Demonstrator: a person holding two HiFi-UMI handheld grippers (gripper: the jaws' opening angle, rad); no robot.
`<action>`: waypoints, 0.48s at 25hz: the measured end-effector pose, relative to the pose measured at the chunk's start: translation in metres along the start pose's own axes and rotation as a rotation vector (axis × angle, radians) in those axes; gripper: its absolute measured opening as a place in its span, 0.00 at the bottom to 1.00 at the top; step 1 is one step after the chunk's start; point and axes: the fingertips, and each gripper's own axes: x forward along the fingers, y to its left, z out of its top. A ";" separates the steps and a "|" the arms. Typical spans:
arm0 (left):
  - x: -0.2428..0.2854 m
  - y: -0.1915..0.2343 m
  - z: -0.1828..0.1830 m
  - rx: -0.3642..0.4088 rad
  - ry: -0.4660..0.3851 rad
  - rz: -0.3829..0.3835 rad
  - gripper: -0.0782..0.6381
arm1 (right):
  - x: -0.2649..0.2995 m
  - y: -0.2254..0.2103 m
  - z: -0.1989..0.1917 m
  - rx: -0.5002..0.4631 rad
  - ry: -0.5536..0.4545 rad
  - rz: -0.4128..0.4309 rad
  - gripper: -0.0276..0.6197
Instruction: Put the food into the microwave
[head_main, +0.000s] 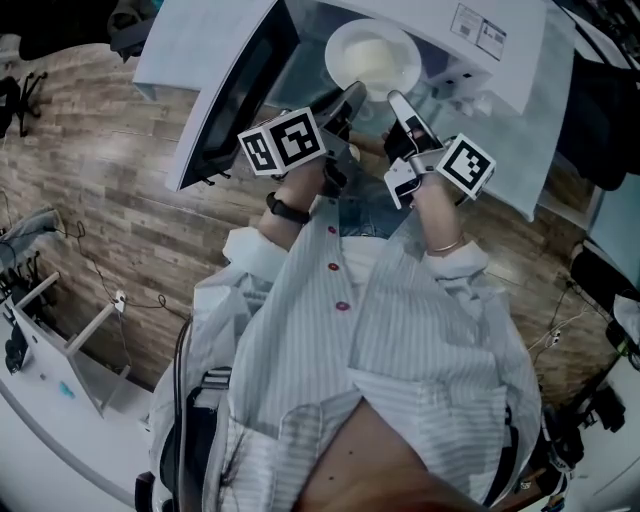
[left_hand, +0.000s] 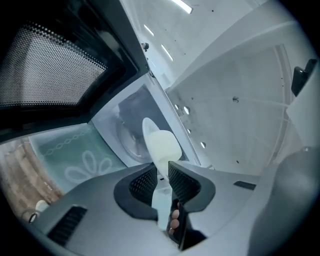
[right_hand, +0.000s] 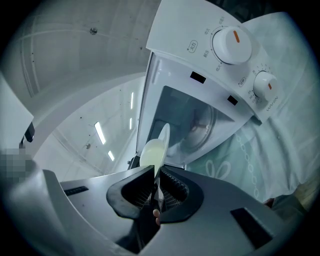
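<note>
White plate (head_main: 372, 58) at open microwave (head_main: 510, 100)

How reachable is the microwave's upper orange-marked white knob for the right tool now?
Probably not yet. Nothing blocks the orange-marked white knob, but the right tool is shut on the round white dish of food, which the left tool also grips.

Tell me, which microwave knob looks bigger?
The upper knob in the right gripper view; the lower knob, down to its right, looks smaller.
</note>
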 end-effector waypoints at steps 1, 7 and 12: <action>0.003 0.001 0.001 -0.002 0.003 0.001 0.21 | 0.002 -0.001 0.002 -0.002 0.000 0.001 0.11; 0.014 0.008 0.007 0.001 0.040 0.010 0.21 | 0.011 -0.008 0.006 0.034 -0.013 -0.025 0.11; 0.019 0.014 0.015 0.002 0.063 0.011 0.21 | 0.019 -0.011 0.009 0.043 -0.026 -0.049 0.11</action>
